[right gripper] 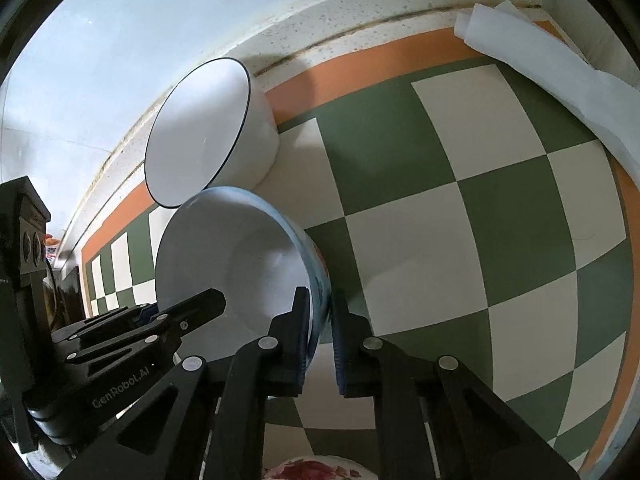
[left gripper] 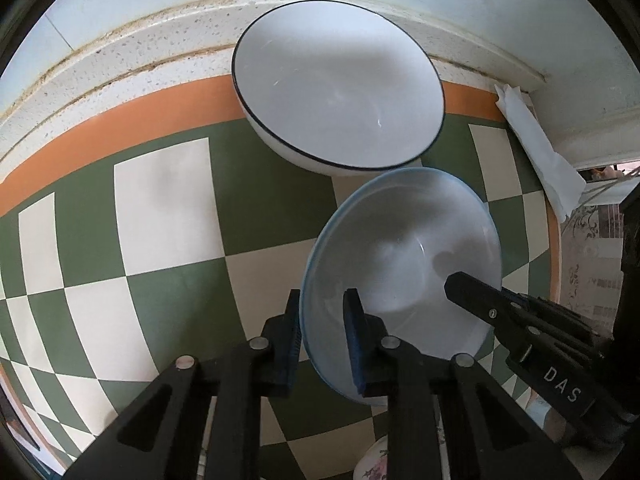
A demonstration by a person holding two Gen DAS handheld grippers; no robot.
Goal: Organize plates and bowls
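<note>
A white bowl with a pale blue rim [left gripper: 404,264] is held tilted above the checkered cloth, gripped on both sides. My left gripper [left gripper: 323,312] is shut on its left rim, one finger inside and one outside. My right gripper [right gripper: 320,312] is shut on its right rim; it also shows in the left wrist view [left gripper: 480,300]. The same bowl shows in the right wrist view [right gripper: 236,256]. A larger white bowl with a dark rim [left gripper: 336,92] stands behind it near the wall, also in the right wrist view [right gripper: 200,132]. The two bowls are close; I cannot tell whether they touch.
A green and cream checkered cloth with an orange border [right gripper: 440,216] covers the counter. A speckled ledge [left gripper: 120,60] and wall run along the back. A folded white paper [right gripper: 552,68] lies at the right corner. A floral dish [right gripper: 316,470] peeks in at the bottom edge.
</note>
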